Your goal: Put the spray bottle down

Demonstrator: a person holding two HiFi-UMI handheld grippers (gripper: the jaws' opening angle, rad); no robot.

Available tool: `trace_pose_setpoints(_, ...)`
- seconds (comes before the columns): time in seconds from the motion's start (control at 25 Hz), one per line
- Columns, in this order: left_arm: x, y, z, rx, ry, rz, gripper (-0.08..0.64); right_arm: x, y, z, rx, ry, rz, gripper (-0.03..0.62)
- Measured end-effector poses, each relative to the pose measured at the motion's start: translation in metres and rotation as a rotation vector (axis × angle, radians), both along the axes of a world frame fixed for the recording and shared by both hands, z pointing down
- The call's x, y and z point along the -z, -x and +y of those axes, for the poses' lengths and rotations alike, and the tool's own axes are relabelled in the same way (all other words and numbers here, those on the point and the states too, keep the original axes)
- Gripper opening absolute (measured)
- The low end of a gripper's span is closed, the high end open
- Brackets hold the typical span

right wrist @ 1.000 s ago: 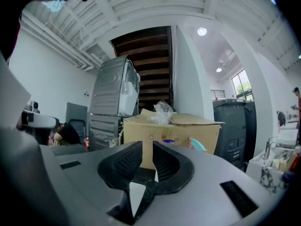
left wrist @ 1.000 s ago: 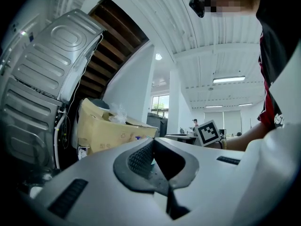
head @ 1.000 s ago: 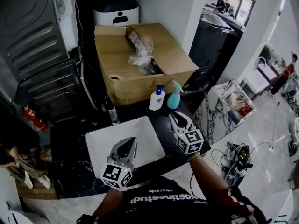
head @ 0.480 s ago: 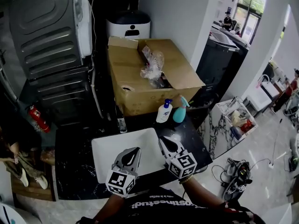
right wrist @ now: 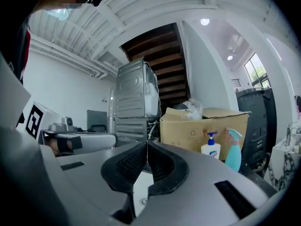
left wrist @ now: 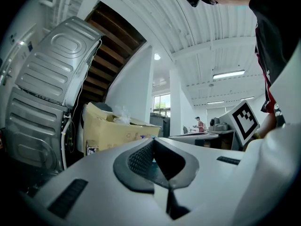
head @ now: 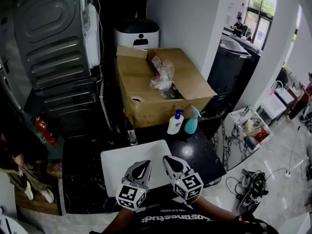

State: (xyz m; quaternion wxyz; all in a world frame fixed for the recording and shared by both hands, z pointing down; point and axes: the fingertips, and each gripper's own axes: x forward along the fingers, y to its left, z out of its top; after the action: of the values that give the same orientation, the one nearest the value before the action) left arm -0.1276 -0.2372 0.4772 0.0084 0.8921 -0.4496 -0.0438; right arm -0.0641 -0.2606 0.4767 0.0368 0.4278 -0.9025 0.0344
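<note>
The teal spray bottle (head: 191,123) stands upright on the dark counter in front of the cardboard box, next to a white pump bottle (head: 175,123); nothing touches it. The right gripper view shows the spray bottle (right wrist: 233,149) far off at the right. My right gripper (head: 167,158) hangs over the near edge of the white basin, well short of the bottles. Its jaws have just been closing and now stand shut (right wrist: 146,146) with nothing between them. My left gripper (head: 145,163) is beside it on the left, jaws together (left wrist: 153,141) and empty.
A white rectangular basin (head: 117,160) is set into the black marble counter (head: 197,152). An open cardboard box (head: 146,89) with crumpled plastic stands behind the bottles. A grey appliance (head: 53,43) rises at the left. The counter edge drops to the floor at the right.
My right gripper has drawn back from the spray bottle towards me and to the left, closing as it went. The spray bottle stays standing by the pump bottle. The left gripper has barely moved.
</note>
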Motion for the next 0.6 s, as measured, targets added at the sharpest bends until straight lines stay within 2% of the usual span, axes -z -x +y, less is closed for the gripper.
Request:
trace_pose_setpoints(0.32, -0.003, 0.002, 0.000, 0.020, -0.003, -0.030, 0.015, -0.003, -0.005, 0.004, -0.027, 0.011, -0.006, 0.041)
trace_pose_setpoints(0.6, -0.006, -0.007, 0.002, 0.002, 0.002, -0.035, 0.015, -0.005, -0.005, 0.005, -0.014, 0.004, 0.015, 0.040)
